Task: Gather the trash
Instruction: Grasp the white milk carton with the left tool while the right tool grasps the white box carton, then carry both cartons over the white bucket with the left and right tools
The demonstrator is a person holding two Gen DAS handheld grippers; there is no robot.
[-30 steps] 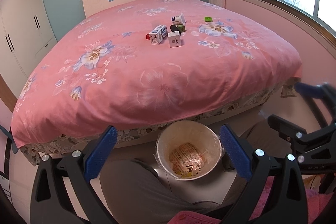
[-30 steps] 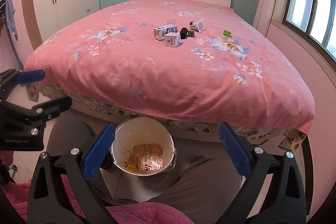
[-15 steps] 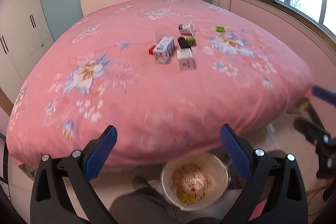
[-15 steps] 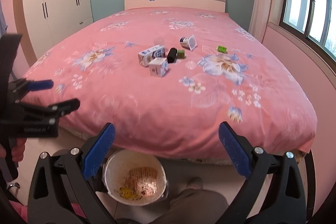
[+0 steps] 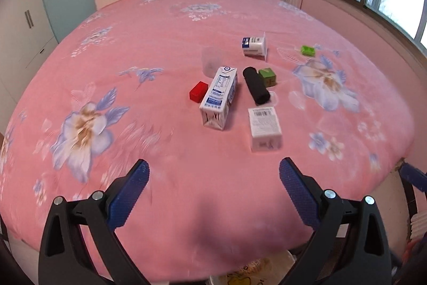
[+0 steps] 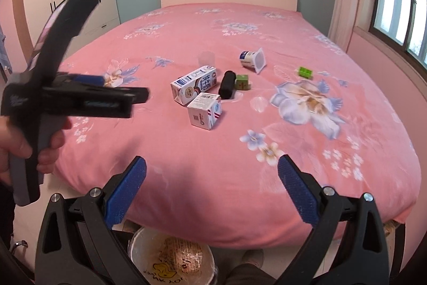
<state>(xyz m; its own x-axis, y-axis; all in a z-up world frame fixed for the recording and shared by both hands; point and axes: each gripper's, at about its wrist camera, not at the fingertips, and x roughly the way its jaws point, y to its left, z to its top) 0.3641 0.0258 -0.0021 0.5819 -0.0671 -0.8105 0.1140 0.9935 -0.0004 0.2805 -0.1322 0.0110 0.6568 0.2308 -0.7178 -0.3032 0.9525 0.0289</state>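
Litter on bed (image 5: 133, 98): carton (image 5: 219, 97), box (image 5: 264, 128), cup (image 5: 254, 46). Bin (image 6: 170, 258) waits below. We hold both jaws apart, empty, ready to pick.

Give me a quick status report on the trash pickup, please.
Both grippers, left and right, open and empty. Cartons and other litter lie on the bed; bin below. Nothing in the way.

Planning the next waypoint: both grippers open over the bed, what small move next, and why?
Probably ease the left gripper forward toward the small white carton. It is the nearest trash on the bed, the fingers are open and empty, and the bin waits below.
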